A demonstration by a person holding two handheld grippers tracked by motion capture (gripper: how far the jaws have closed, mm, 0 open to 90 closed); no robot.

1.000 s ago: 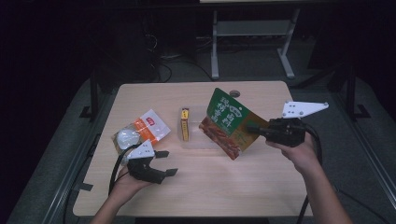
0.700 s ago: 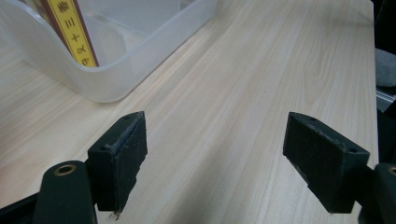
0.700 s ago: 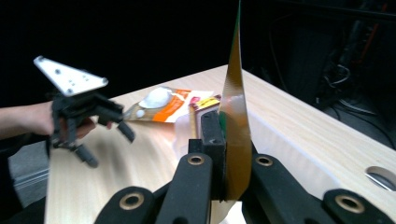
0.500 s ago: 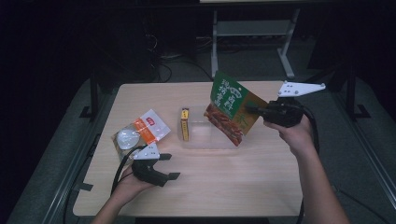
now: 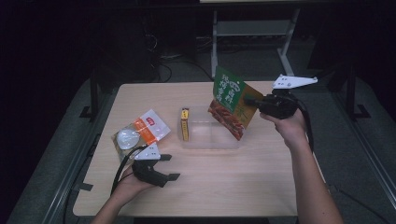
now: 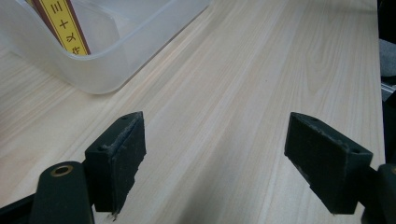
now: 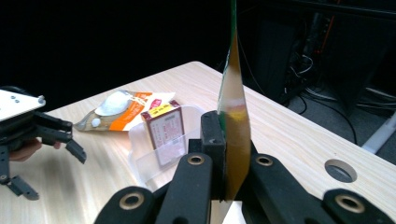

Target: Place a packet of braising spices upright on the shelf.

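- Your right gripper (image 5: 250, 101) has its jaws shut tight on the edge of the green bag (image 5: 231, 106). In the right gripper view you can see the bag (image 7: 233, 126) pinched thin between the two black pads.
- The bag hangs in the air, tipped, right over the far right end of the clear tub (image 5: 210, 135). Its long side runs from up high down toward the tub.
- The tub sits in the middle of the table (image 5: 233, 186), just below and to the left of your right hand. So the way in is down and a little left.
- A yellow box (image 5: 185, 124) stands on its edge at the left end of the tub. The rest of the tub looks free, though its clear walls are hard to see.
- Your left gripper (image 5: 170, 167) rests on the table near you, jaws wide open, with nothing in them. It is near the tub but not touching it.
- An orange pack (image 5: 140, 133) lies flat to the left of the tub, close to your left hand.
- Your right hand is the one nearer to the tub's free end.
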